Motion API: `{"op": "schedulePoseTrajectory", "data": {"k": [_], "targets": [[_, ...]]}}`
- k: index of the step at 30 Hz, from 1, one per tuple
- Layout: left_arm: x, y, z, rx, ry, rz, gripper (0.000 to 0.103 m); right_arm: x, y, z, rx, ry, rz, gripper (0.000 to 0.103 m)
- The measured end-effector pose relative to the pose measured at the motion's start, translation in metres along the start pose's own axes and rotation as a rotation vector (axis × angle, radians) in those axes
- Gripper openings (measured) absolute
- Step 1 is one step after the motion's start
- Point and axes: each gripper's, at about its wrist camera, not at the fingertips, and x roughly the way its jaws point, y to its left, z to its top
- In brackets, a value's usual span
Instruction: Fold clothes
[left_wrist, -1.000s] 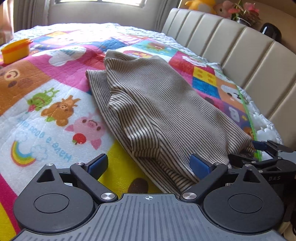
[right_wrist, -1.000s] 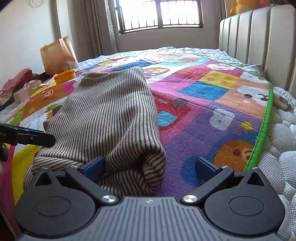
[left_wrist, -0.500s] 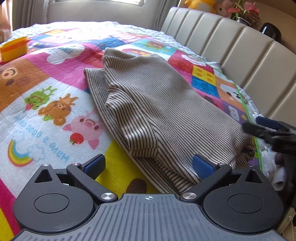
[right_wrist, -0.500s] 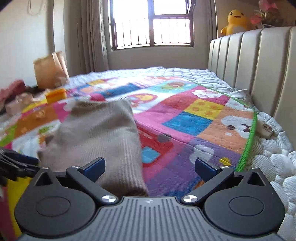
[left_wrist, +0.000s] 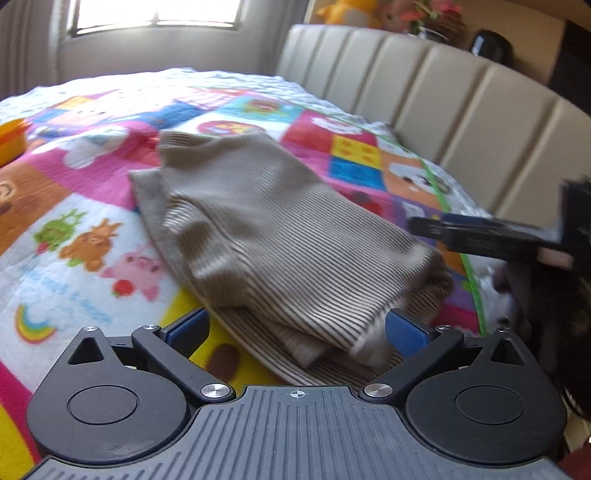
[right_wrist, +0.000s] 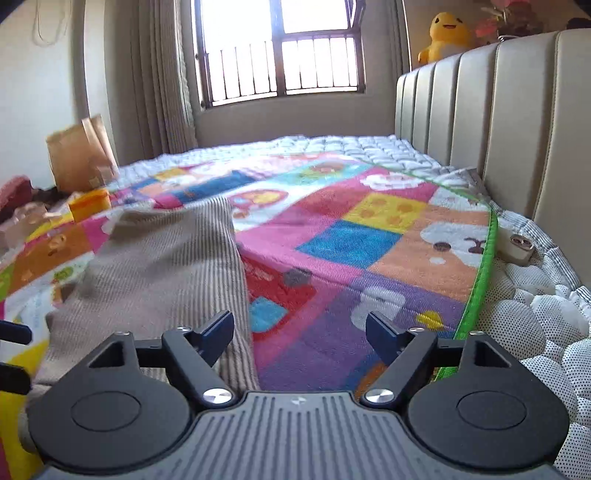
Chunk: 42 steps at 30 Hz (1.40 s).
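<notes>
A brown-and-cream striped garment (left_wrist: 273, 236) lies folded in layers on the colourful cartoon quilt (left_wrist: 74, 221). It also shows in the right wrist view (right_wrist: 155, 273), at the left. My left gripper (left_wrist: 295, 330) is open and empty, hovering just above the garment's near edge. My right gripper (right_wrist: 300, 332) is open and empty, raised above the garment's right edge and the quilt. The right gripper also shows in the left wrist view (left_wrist: 491, 240), blurred, beyond the garment's right end.
A padded beige headboard (right_wrist: 498, 122) runs along the right. An orange container (right_wrist: 90, 205) and a brown paper bag (right_wrist: 79, 155) stand at the far left of the bed. A window (right_wrist: 280, 51) is behind. A yellow plush toy (right_wrist: 445, 35) sits on the headboard.
Both grippers have lifted and drawn back from the garment. The right gripper rose clear of the folded end and its fingers have closed in somewhat. The garment stays folded.
</notes>
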Motion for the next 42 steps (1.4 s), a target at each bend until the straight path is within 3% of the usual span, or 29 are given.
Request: {"op": "schedulePoseTrajectory", "data": {"k": [3,7,10,11,14,23,26,29,32,37,40,41,42], "targets": [[-0.008,0.009,-0.002,-0.01,-0.015,0.036,0.103,0.014,-0.001,-0.014,0.006,0.085,0.014,0.072],[-0.018,0.021,-0.005,-0.024,-0.036,0.085,0.103,-0.01,0.015,-0.008,-0.111,0.134,0.162,0.066],[-0.025,0.03,-0.007,-0.035,-0.051,0.121,0.103,-0.039,0.036,0.0,-0.288,0.03,0.225,0.075],[-0.028,0.033,-0.008,-0.038,-0.056,0.133,0.103,-0.049,0.043,0.003,-0.347,-0.005,0.245,0.083],[-0.036,0.043,-0.01,-0.049,-0.072,0.17,0.103,-0.061,0.081,-0.012,-0.564,-0.004,0.36,0.086],[-0.021,0.024,-0.018,0.065,-0.039,0.175,0.103,-0.039,0.128,-0.034,-0.74,-0.031,0.318,0.082],[-0.014,0.015,-0.02,0.113,-0.023,0.17,0.103,-0.027,0.104,-0.004,-0.487,0.036,0.367,0.082],[-0.006,0.005,-0.022,0.16,-0.007,0.165,0.103,-0.023,0.096,-0.005,-0.448,0.07,0.386,0.082],[-0.001,0.0,-0.023,0.181,0.002,0.154,0.103,-0.034,0.105,-0.02,-0.559,0.041,0.367,0.083],[-0.005,0.021,-0.004,-0.006,-0.047,0.095,0.103,-0.05,0.125,-0.056,-0.917,-0.116,0.188,0.091],[-0.007,0.027,0.002,-0.06,-0.066,0.064,0.103,-0.032,0.131,-0.066,-0.974,-0.147,0.13,0.091],[-0.009,0.028,0.002,-0.068,-0.065,0.06,0.103,-0.028,0.132,-0.06,-0.947,-0.143,0.126,0.085],[-0.012,0.03,0.001,-0.073,-0.067,0.054,0.103,-0.023,0.133,-0.054,-0.92,-0.138,0.123,0.06]]}}
